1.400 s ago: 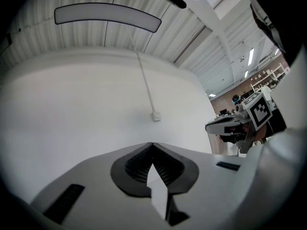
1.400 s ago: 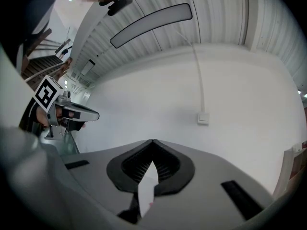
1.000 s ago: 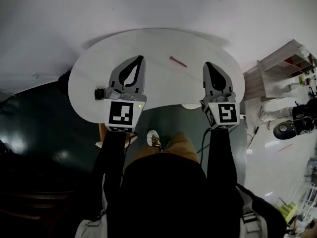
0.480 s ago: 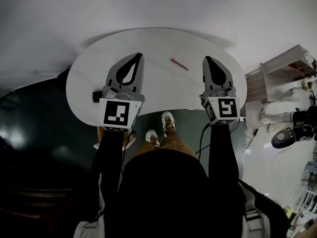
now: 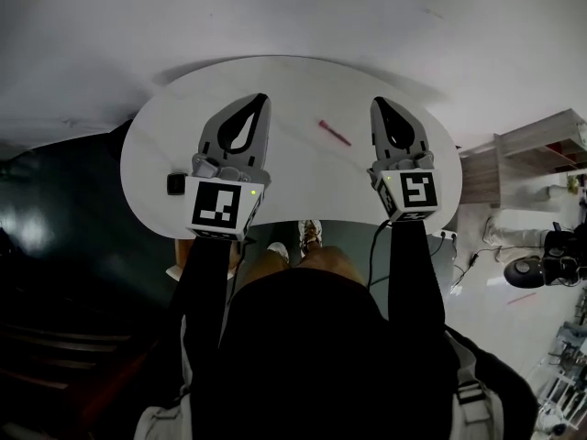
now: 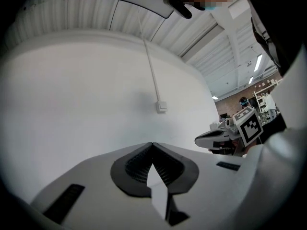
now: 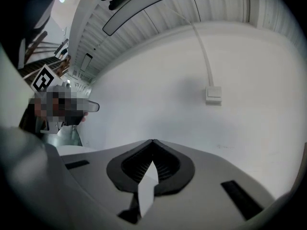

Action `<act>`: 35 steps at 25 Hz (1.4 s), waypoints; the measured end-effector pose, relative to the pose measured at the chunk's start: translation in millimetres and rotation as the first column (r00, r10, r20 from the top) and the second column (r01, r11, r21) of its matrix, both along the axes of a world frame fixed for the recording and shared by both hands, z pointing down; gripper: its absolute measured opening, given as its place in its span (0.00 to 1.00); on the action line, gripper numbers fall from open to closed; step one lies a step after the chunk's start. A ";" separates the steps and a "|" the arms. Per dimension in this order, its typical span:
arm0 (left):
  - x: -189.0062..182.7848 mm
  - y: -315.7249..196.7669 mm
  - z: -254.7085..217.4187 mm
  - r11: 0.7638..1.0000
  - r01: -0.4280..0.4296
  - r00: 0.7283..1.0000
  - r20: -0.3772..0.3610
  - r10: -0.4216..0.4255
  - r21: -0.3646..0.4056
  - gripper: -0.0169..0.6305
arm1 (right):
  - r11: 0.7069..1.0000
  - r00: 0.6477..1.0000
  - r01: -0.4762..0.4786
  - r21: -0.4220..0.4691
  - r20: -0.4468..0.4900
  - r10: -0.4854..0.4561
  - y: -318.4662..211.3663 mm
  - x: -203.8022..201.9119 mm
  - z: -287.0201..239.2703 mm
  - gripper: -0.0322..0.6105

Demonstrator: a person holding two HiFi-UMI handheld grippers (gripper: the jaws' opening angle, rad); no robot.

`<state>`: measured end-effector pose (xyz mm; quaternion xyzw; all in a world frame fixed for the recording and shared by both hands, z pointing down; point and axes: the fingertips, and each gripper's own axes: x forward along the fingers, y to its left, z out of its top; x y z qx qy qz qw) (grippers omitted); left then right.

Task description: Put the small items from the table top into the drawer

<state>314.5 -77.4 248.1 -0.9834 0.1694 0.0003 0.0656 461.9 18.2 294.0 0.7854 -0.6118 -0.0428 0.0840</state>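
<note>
Approach to the bench [image 5: 303, 186]: over the last second I have moved closer. My left claw [image 5: 260, 101] and right claw [image 5: 377, 104] are clenched, empty. The red stick [image 5: 334, 133] lies between them, the black item [image 5: 175, 184] near-left. Nothing is picked yet.
</note>
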 end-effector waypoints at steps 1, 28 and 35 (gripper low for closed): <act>2.9 -3.6 1.9 1.000 0.010 1.000 0.002 -0.010 0.009 0.05 | 1.000 1.000 0.013 -0.021 0.002 -0.013 -4.6 3.5 5.5 0.08; 37.8 -19.1 40.5 0.989 0.134 0.987 0.097 -0.128 -0.066 0.05 | 0.517 0.923 0.382 -0.766 0.294 -0.247 -40.2 22.5 325.5 0.28; 34.0 -24.9 47.0 0.985 0.158 0.982 0.115 -0.149 -0.072 0.05 | 0.476 0.913 0.409 -0.778 0.349 -0.213 -34.7 27.7 352.4 0.21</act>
